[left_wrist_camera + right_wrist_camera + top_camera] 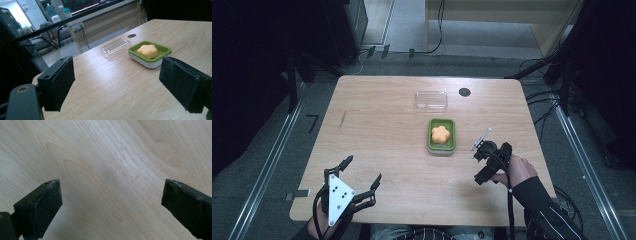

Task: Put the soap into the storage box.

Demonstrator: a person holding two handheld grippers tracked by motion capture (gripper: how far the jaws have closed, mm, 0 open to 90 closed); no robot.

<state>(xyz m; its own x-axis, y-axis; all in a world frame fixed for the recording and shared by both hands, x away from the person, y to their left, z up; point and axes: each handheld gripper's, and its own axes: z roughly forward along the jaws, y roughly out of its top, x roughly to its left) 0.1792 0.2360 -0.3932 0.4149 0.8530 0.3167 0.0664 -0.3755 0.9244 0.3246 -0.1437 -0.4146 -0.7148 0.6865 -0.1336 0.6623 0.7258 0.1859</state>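
Observation:
A green tray sits near the table's middle with an orange flower-shaped piece inside it. In the left gripper view the same tray and orange piece lie ahead to the right. Behind the tray lies a clear plastic lid. My left gripper stands open near the front left edge, nothing between its jaws. My right gripper is to the right of the tray, tilted down at the tabletop; its own view shows it open over bare wood.
The wooden table has a dark round hole at the back right. Beyond the table's far edge in the left gripper view stand chairs and a counter. Dark stands and cables flank the table.

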